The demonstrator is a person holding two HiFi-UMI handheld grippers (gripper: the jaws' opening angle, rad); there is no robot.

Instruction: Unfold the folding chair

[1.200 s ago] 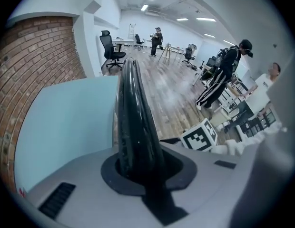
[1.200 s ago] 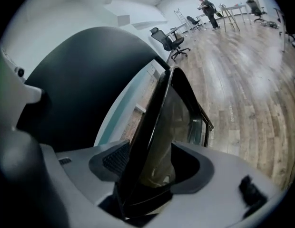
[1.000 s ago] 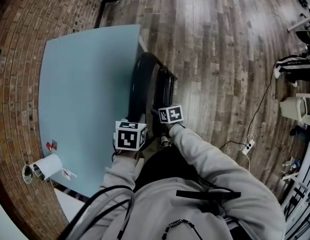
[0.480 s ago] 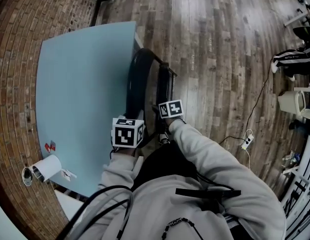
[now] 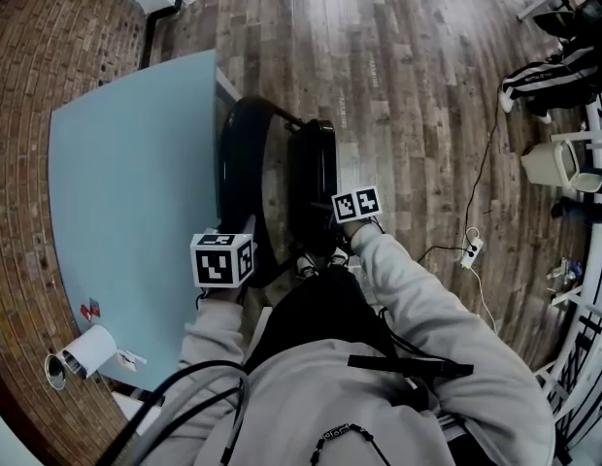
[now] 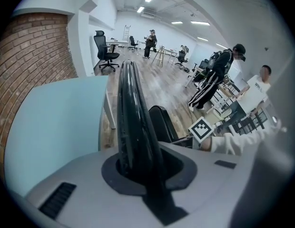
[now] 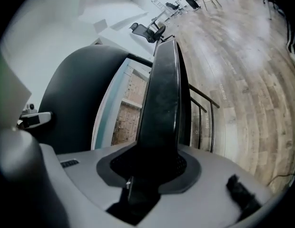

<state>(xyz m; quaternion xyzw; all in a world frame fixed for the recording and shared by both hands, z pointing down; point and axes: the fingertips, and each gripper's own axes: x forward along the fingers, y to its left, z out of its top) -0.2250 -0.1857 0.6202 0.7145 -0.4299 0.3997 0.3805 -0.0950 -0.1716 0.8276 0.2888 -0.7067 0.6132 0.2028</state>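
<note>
Brick-patterned flooring is running along the left and giving way to wood planks, with a pale blue table [image 5: 126,192] standing over the join and a paper roll [image 5: 87,349] lying near its closest corner. Just beside the table's right edge, the folding chair [image 5: 233,163] is standing on the planks directly in front of the person.

The left gripper [image 6: 138,163] is holding the chair's curved panel [image 6: 131,118] by its rim, jaws nearly together and pinching it, much where it was a second ago. To its right, the gap between that panel and the second panel [image 7: 162,94] is now showing clearly wider than before, with floor visible through it.

The right gripper [image 7: 154,167] has swung out to the right with that second panel. Its jaws have just been closing, and the panel's edge is sitting between them, filling the opening.

The chair is therefore partly opened; it looks as though more spreading is needed before it stands ready. A power strip [image 5: 468,252] is lying further right.
</note>
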